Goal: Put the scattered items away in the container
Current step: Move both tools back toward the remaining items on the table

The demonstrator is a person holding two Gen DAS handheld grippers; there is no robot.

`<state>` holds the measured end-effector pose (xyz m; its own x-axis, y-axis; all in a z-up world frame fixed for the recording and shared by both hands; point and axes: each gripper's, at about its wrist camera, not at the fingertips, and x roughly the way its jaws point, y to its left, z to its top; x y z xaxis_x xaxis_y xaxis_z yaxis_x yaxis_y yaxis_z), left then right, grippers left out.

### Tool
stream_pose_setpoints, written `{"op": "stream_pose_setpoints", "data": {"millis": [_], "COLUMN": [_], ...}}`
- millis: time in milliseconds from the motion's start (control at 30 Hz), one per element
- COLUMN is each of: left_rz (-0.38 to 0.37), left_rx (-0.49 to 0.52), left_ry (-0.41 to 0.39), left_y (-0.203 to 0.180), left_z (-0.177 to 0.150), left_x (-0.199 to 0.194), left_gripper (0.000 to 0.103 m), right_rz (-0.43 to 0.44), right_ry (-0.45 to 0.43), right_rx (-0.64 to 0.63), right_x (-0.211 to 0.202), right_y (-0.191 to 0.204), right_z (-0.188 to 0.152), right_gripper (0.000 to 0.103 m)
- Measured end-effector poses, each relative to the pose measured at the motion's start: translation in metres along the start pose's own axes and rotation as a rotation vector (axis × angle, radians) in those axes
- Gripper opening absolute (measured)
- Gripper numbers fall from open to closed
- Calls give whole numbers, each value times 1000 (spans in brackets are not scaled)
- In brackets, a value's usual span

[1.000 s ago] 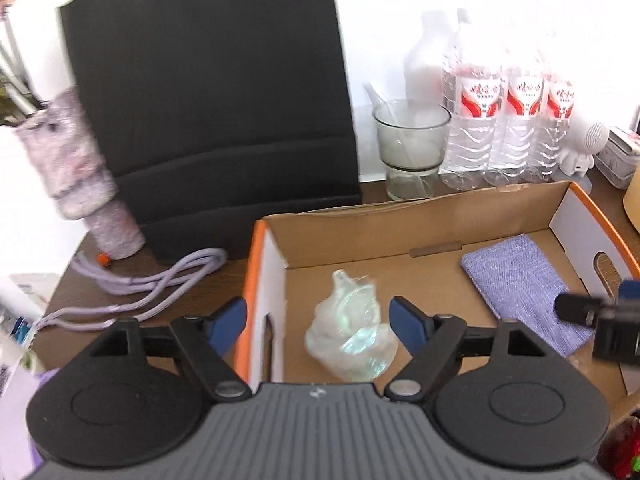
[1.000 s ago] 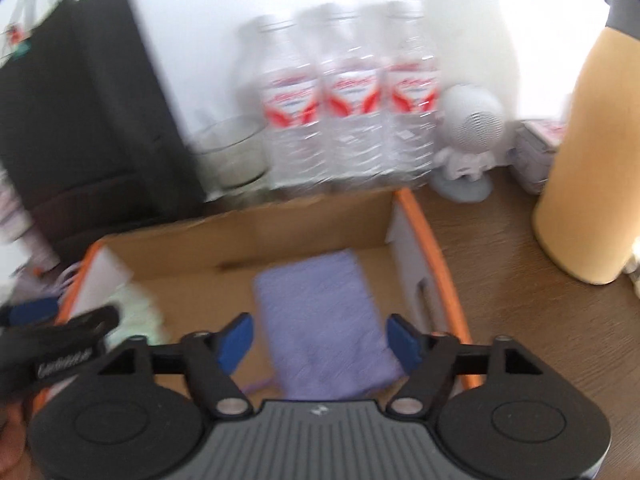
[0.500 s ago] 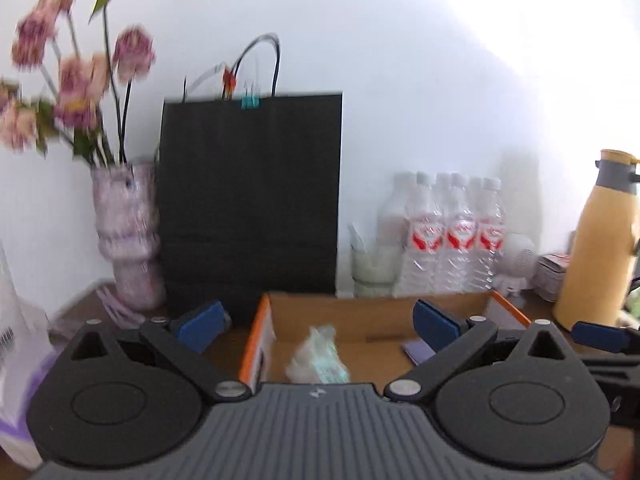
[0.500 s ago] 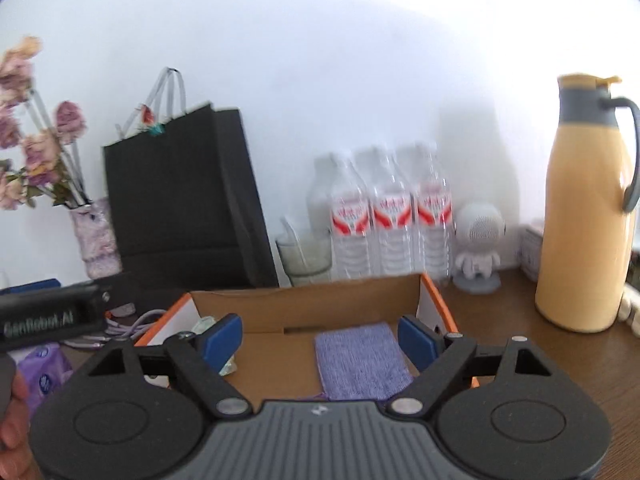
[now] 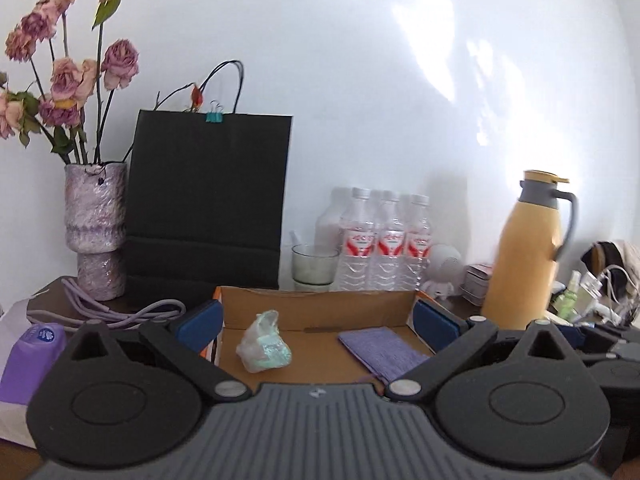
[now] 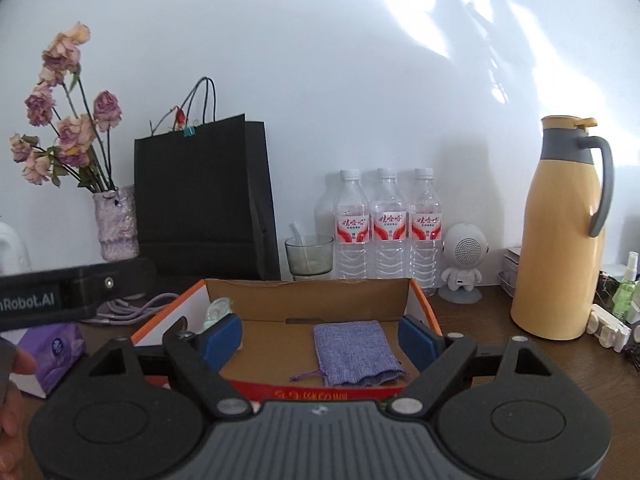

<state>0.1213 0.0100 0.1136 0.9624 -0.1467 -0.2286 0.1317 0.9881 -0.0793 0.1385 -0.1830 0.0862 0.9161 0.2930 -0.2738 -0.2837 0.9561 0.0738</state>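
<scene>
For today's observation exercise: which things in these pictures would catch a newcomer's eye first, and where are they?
The yellow jug stands tall on the right of the table. The black bag rises at back left, beside the dried roses. In front, the cardboard box holds a purple pouch.

Cardboard box (image 6: 424, 300) open on top, nothing overhanging it, so free entry from above and from the near side. Inside, crumpled plastic bag (image 5: 264, 344) on the left and purple pouch (image 6: 352, 352) on the right, bare floor between them. Behind the box's far wall: black paper bag (image 6: 204, 200), glass (image 6: 309, 254), water bottles (image 6: 388, 224), close-packed. Yellow thermos (image 6: 560, 240) blocks the right of the frame, tissue pack (image 6: 52, 352) and purple cable (image 5: 120, 308) the lower left.
</scene>
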Motion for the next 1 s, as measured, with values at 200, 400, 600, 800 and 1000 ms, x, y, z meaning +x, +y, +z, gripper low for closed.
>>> {"op": "stream_pose_setpoints", "data": {"millis": [200, 400, 600, 800, 1000], "left_rz": [24, 67, 83, 54, 59], "left_rx": [-32, -14, -10, -34, -32], "left_ry": [-31, 1, 101, 169, 190], "left_y": [-11, -21, -21, -23, -23], "left_z": [-30, -71, -97, -111, -110], "left_x": [-73, -133, -156, -151, -141], "left_gripper": [103, 103, 103, 103, 103], "right_rz": [20, 44, 97, 114, 103], "right_ry": [-11, 61, 156, 262, 276], "right_rx": [-22, -68, -30, -10, -26], "right_x": [-65, -108, -139, -142, -134], "right_y": [7, 13, 15, 18, 22], "right_z": [-26, -63, -97, -120, -119], "right_gripper": [90, 100, 100, 99, 99]}}
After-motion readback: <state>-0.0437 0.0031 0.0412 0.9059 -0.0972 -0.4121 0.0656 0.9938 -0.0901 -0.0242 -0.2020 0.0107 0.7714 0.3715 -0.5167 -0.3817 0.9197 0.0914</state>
